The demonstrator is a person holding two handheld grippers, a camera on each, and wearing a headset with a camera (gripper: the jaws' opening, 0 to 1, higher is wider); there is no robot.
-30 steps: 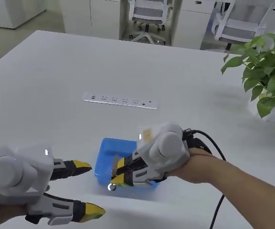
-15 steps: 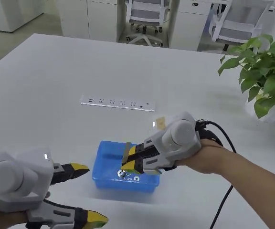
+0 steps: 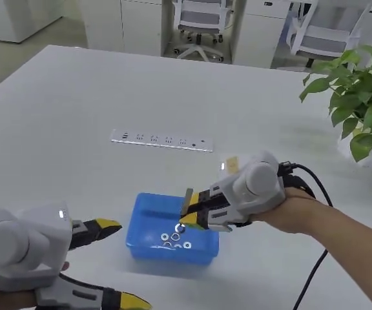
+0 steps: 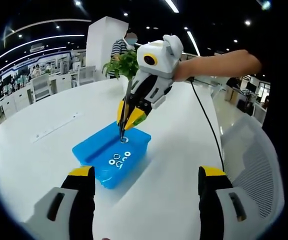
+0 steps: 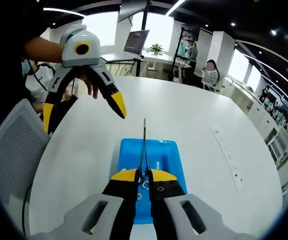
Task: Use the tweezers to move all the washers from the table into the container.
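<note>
Jaws spread wide on the left gripper (image 3: 124, 263), hovering over the white desk (image 3: 173, 97) just beside the blue container (image 3: 144, 206). The right gripper's (image 3: 187, 219) jaws are clamped on the tweezers (image 5: 144, 145), tips pointing down into that container. Several washers (image 3: 173, 240) lie on its floor, one right by the tweezer tips.

Right hand-held gripper (image 4: 129, 119) holds tweezers (image 4: 121, 132) over washers (image 4: 117, 159) in container (image 4: 91, 150).

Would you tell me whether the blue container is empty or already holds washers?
Not empty: several washers lie on the floor of the blue container.
</note>
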